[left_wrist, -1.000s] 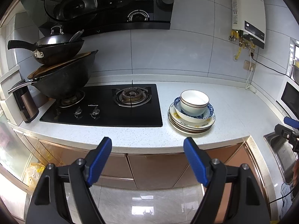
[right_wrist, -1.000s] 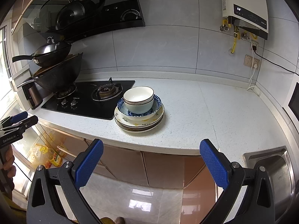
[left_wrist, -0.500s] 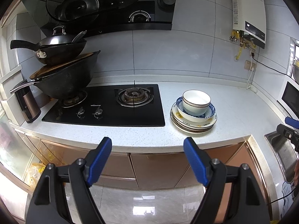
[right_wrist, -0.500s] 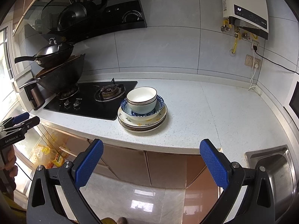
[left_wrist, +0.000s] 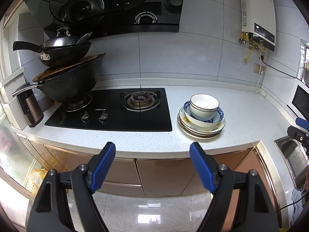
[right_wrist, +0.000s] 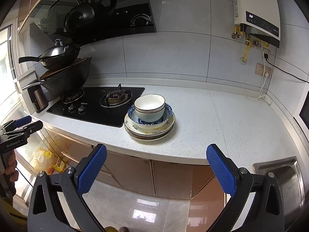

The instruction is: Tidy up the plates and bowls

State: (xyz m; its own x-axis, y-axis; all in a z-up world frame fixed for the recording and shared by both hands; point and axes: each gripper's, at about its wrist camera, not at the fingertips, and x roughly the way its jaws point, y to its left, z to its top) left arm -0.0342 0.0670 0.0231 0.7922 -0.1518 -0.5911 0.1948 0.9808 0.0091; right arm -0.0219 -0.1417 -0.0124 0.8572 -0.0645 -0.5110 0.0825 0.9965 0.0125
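A white bowl [left_wrist: 204, 106] [right_wrist: 149, 108] sits inside a blue-patterned bowl [left_wrist: 219, 116] [right_wrist: 168, 114]. Both rest on a short stack of plates [left_wrist: 200, 130] [right_wrist: 150, 132] on the white counter [left_wrist: 241, 116] [right_wrist: 212, 119], just right of the hob. My left gripper [left_wrist: 152, 148] is open and empty, held in front of the counter edge, short of the stack and to its left. My right gripper [right_wrist: 156, 150] is also open and empty, in front of the counter with the stack straight ahead. Each gripper shows at the edge of the other's view, the right gripper [left_wrist: 300, 128] and the left gripper [right_wrist: 21, 127].
A black gas hob [left_wrist: 115, 114] [right_wrist: 96, 104] carries two stacked woks [left_wrist: 67, 73] [right_wrist: 63, 71] on its left burner. A brown container [left_wrist: 30, 110] stands at the far left. A steel sink [left_wrist: 293, 158] [right_wrist: 285, 177] is set in at the right. Cabinet fronts [left_wrist: 164, 174] lie below.
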